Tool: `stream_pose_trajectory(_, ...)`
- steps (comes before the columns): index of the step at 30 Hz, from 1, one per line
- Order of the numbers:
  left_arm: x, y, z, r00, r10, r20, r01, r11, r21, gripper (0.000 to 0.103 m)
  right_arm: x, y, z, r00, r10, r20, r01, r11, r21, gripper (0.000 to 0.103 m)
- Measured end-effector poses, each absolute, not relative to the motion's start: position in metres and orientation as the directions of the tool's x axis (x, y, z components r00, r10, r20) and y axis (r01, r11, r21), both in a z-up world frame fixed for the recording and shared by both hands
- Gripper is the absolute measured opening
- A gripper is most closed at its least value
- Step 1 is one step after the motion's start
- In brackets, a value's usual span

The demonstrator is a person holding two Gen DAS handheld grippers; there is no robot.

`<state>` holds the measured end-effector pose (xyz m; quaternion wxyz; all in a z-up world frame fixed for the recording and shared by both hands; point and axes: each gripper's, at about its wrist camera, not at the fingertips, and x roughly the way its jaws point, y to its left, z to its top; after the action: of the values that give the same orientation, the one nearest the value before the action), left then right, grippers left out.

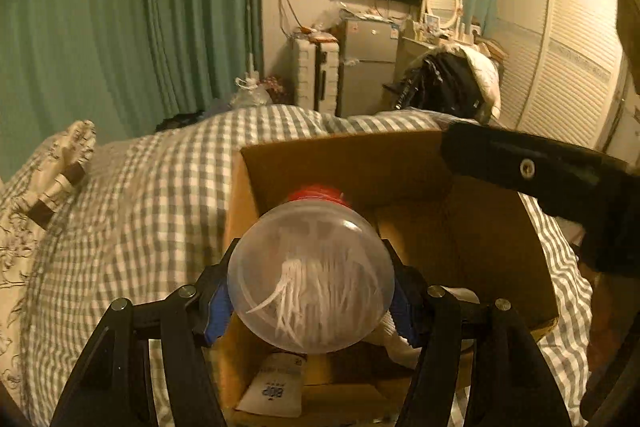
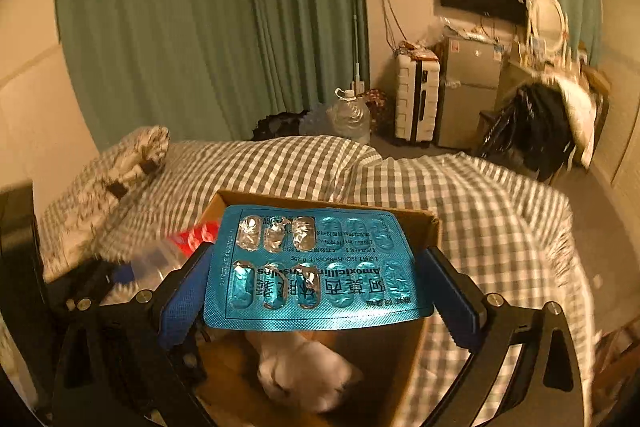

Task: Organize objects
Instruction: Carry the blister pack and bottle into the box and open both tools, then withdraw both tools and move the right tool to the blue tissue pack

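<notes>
The left hand-held gripper (image 1: 312, 301) has its pads against a clear jar (image 1: 311, 279), red lid pointing away, over the cardboard box (image 1: 360, 163) on the bed (image 1: 160, 195). The right hand-held gripper (image 2: 320, 281) clamps a pill sheet (image 2: 320, 271) crosswise above the same box's open top, directly below both.

The left gripper (image 1: 312, 291) holds a clear plastic jar (image 1: 310, 279) with a red lid (image 1: 318, 193), its blue pads (image 1: 218, 315) against the jar's sides, and white sticks show through the jar's base. Under it an open cardboard box (image 1: 440, 163) sits on a grey-and-white checked bedspread (image 1: 160, 195), with a white packet (image 1: 276, 387) on the box floor. The black right gripper (image 1: 560, 179) reaches in over the box's far right corner.
</notes>
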<state>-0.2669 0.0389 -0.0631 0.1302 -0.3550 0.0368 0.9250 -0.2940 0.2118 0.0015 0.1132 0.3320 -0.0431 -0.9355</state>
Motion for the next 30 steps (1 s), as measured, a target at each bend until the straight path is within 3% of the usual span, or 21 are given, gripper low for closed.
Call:
stream_pose_trajectory(2, -0.265, 0.038, -0.064, -0.718, 0.212, -0.663, -0.264, -0.964, -0.022, 0.092, -0.298, 0.216, -0.002, -0.740, -0.255, -0.623, 0.184, -0.967, 0.177, 0.103)
stream_pose_trajectory(3, -0.261, 0.037, -0.063, -0.729, 0.206, -0.653, -0.257, -0.966, -0.018, 0.095, -0.298, 0.218, -0.004, -0.739, -0.244, -0.628, 0.177, -0.970, 0.169, 0.103)
stream_pose_trajectory(12, -0.222, 0.016, -0.026, -0.752, 0.154, -0.641, -0.210, -0.978, 0.011, 0.095, -0.250, 0.240, 0.036, -0.779, -0.214, -0.589, 0.146, -0.976, 0.161, 0.103)
stream_pose_trajectory(23, -0.129, -0.025, 0.058, -0.805, 0.127, -0.579, -0.167, -0.986, 0.016, 0.102, -0.127, 0.238, 0.128, -0.859, -0.142, -0.492, 0.163, -0.987, -0.001, 0.103)
stream_pose_trajectory(30, -0.085, -0.037, 0.047, -0.802, 0.112, -0.587, -0.153, -0.988, 0.020, 0.103, -0.074, 0.235, 0.137, -0.862, -0.164, -0.479, 0.191, -0.981, -0.009, 0.103)
